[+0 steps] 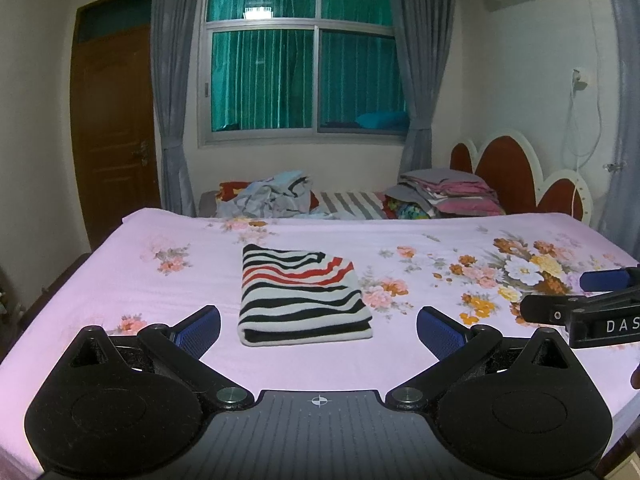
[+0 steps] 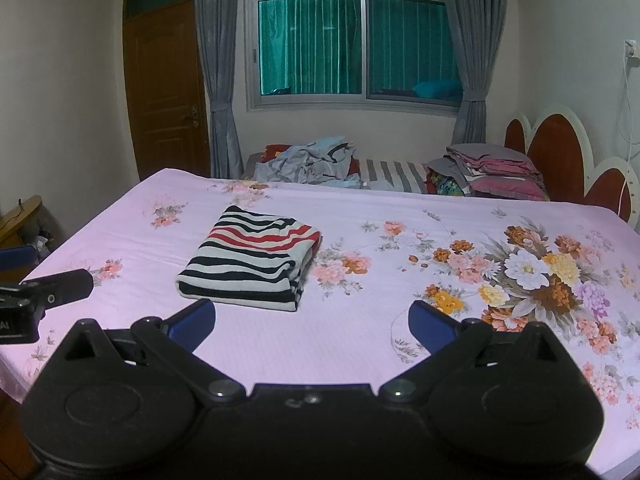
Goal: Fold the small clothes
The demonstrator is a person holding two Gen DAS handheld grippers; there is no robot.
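Observation:
A small striped garment (image 1: pixel 302 296), white with black and red stripes, lies folded into a neat rectangle on the pink floral bedsheet (image 1: pixel 400 360). It also shows in the right wrist view (image 2: pixel 252 258). My left gripper (image 1: pixel 319 326) is open and empty, just in front of the garment's near edge. My right gripper (image 2: pixel 312 322) is open and empty, to the right of the garment and short of it. The right gripper's fingers show at the right edge of the left wrist view (image 1: pixel 604 280).
A crumpled pile of grey and light blue clothes (image 1: pixel 272 196) lies at the bed's far edge. A stack of folded pink and grey bedding (image 1: pixel 452 194) sits by the red headboard (image 1: pixel 504 172). A wooden door (image 1: pixel 116 132) is at far left.

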